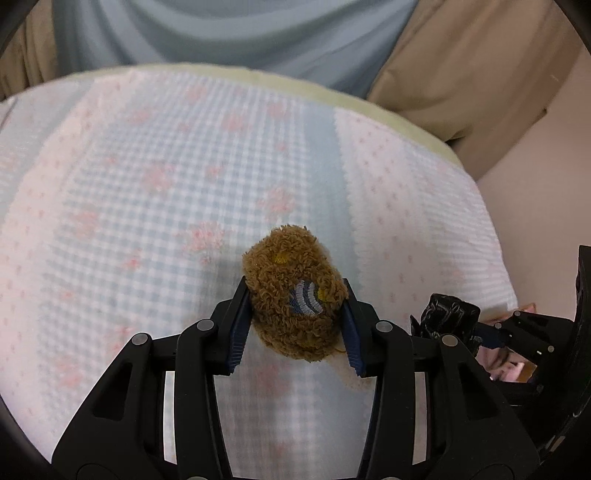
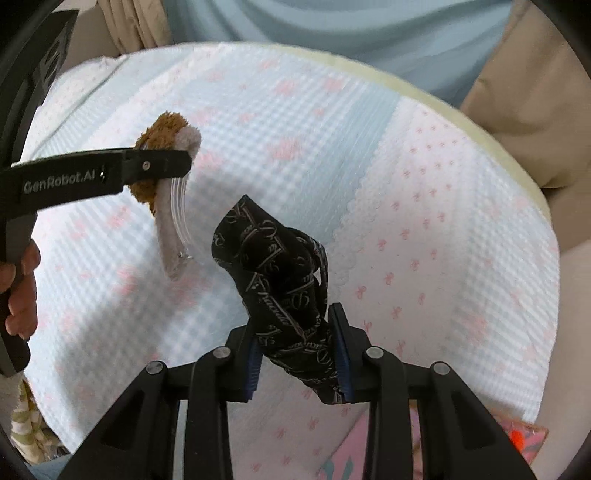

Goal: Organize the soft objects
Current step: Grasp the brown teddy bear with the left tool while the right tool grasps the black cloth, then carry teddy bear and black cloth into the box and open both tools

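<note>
Brown and curly-piled, a small plush toy (image 1: pixel 295 291) sits clamped between the blue-padded jaws of the left gripper (image 1: pixel 295 325), held above a waffle-textured blanket (image 1: pixel 155 177) in pale blue and white with pink flower and bow motifs. An embroidered patch in blue and white stripes shows on the toy's near face, with small yellow spots beside and above it. From the right wrist view the same toy (image 2: pixel 147 192) is seen side-on, its brown back and a pale beige underside hanging below the left gripper's black finger (image 2: pixel 159 166), which carries the lettering "GenRobot.AI"; something clear and plastic-looking hangs along the pale side, though what it is cannot be told. The person's hand (image 2: pixel 20 288) grips the left tool's handle at the edge of that view. The right gripper (image 2: pixel 295 354) has its jaws closed on a black cloth (image 2: pixel 280 280) printed with pale script lettering; the fabric is bunched and twisted, rising out of the jaws and ending in a pointed corner. It is held above the blanket, near the plush toy but apart from it. In the left wrist view the black cloth (image 1: pixel 448 314) appears low at the right, beside the left gripper. Beyond the blanket's far edge hang a light blue drape (image 1: pixel 229 33) and tan fabric (image 1: pixel 480 66).
</note>
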A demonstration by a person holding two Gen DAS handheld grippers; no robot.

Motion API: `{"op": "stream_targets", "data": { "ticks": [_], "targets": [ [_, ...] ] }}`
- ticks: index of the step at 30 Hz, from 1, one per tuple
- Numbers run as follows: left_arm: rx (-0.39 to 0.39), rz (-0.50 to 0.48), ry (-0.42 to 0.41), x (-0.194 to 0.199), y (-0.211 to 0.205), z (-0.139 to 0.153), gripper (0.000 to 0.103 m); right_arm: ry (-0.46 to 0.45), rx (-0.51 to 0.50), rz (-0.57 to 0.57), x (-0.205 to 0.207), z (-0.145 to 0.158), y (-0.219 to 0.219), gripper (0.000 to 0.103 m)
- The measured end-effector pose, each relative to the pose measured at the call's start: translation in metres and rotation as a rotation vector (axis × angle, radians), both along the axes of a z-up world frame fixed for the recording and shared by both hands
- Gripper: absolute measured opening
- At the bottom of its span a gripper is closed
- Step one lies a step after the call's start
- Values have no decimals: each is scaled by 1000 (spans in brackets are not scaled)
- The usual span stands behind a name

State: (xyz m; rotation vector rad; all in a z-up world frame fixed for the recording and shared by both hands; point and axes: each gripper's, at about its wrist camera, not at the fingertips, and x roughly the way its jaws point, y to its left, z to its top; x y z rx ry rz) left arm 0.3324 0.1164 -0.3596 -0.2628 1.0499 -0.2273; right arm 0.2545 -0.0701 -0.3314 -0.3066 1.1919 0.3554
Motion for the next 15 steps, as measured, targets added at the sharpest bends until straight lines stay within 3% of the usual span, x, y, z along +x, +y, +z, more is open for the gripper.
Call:
{"op": "stream_targets", "data": {
  "ticks": [15],
  "targets": [
    [30,5,-138,-118,-10,161,40,-127,132,-148,-104,161,-25,31]
  ]
}}
